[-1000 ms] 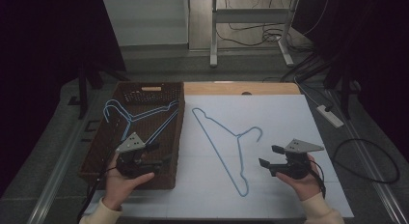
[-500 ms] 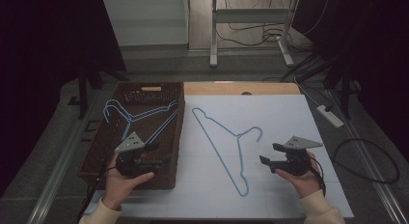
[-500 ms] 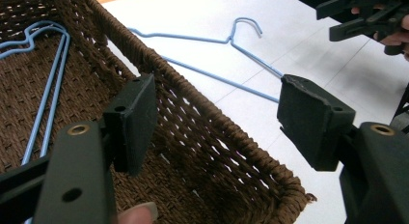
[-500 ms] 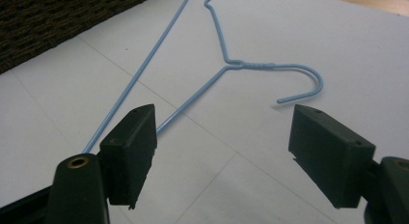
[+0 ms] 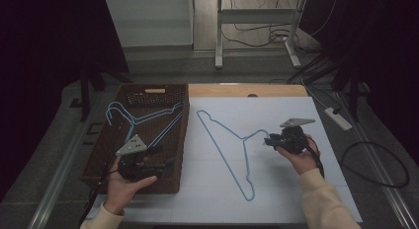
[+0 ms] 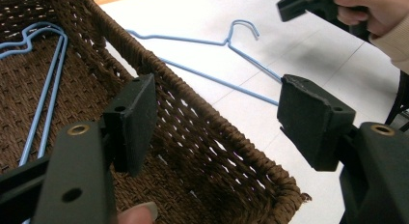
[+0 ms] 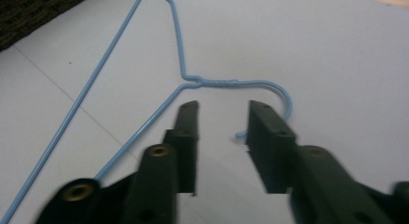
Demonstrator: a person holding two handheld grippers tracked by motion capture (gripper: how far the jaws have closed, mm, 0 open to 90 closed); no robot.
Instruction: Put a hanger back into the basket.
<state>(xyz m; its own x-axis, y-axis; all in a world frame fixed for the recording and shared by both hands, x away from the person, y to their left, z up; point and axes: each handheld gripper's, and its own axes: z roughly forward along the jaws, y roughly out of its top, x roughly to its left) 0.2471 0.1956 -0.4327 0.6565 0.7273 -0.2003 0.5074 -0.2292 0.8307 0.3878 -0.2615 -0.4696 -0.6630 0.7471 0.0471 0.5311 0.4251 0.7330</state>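
White table (image 5: pixel 296 199): thin blue wire hanger (image 5: pixel 232 150) lying flat. Right gripper (image 5: pixel 269 140) at its hook, jaws just narrowing, nothing grasped; left gripper (image 5: pixel 165 165) wide, empty, over basket (image 5: pixel 99 160).

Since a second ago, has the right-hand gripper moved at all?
Yes. The right gripper has slid left across the white table towards the blue hanger's hook, its jaws closing partway, nothing gripped yet.

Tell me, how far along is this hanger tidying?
Looks partly done: blue hangers already lie in the brown wicker basket. In hand: the right hand-held gripper is at the hook of the blue hanger on the table; its jaws have just been closing but don't pinch the wire yet. Left: grabbing that hanger and probably moving it into the basket. The left hand-held gripper waits open over the basket's corner.
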